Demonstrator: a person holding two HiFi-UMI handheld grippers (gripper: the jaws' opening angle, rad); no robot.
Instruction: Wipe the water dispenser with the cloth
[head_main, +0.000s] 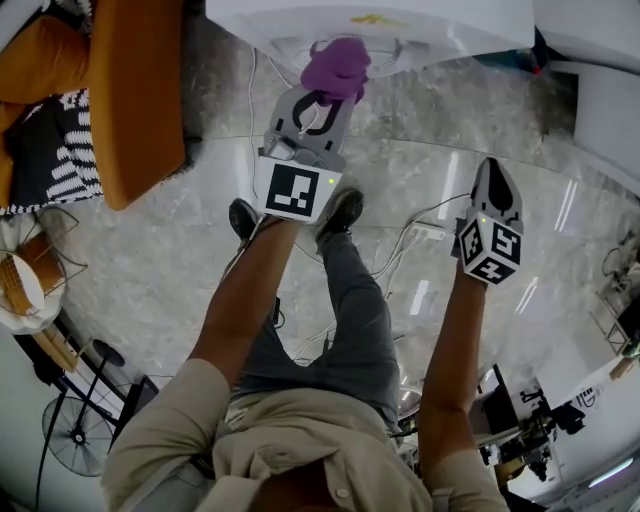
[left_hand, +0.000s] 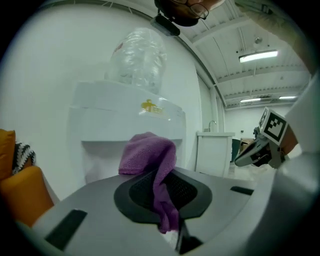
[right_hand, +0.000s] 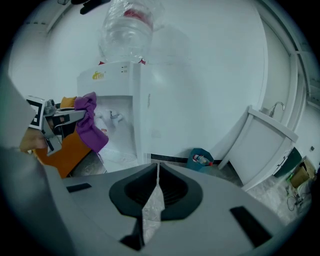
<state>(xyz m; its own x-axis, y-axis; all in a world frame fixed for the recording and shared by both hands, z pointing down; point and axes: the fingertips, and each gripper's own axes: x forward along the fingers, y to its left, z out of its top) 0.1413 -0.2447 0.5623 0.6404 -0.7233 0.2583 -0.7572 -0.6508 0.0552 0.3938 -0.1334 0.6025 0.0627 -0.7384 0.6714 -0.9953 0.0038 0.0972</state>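
The left hand-held gripper (head_main: 322, 108) is clamped on a purple cloth (head_main: 336, 68): in the left gripper view a strip of the cloth runs down between the jaws, and the rest bunches up above them. The cloth is held up at the front of the white water dispenser (head_main: 380, 22), level with its recessed tap bay, with the bunched part facing the bay. Whether it actually touches the dispenser's surface cannot be told. A clear upturned bottle (left_hand: 137, 57) sits on top of the dispenser, and a small yellow mark (left_hand: 150, 106) shows on the front panel above the bay. The right hand-held gripper (head_main: 495, 175) hangs well back from the dispenser and off to its right side, over the marble floor (head_main: 180, 250). Its jaws are pressed together with nothing between them, as the right gripper view shows. From that view a blue bin (right_hand: 200, 157) stands at the foot of the dispenser's right side, and a white cabinet (right_hand: 265, 145) with a tap on top stands farther to the right. On the dispenser's other side is an orange sofa (head_main: 135, 90). White cables (head_main: 420, 232) trail across the floor in front of the dispenser, near the person's shoes (head_main: 342, 210).
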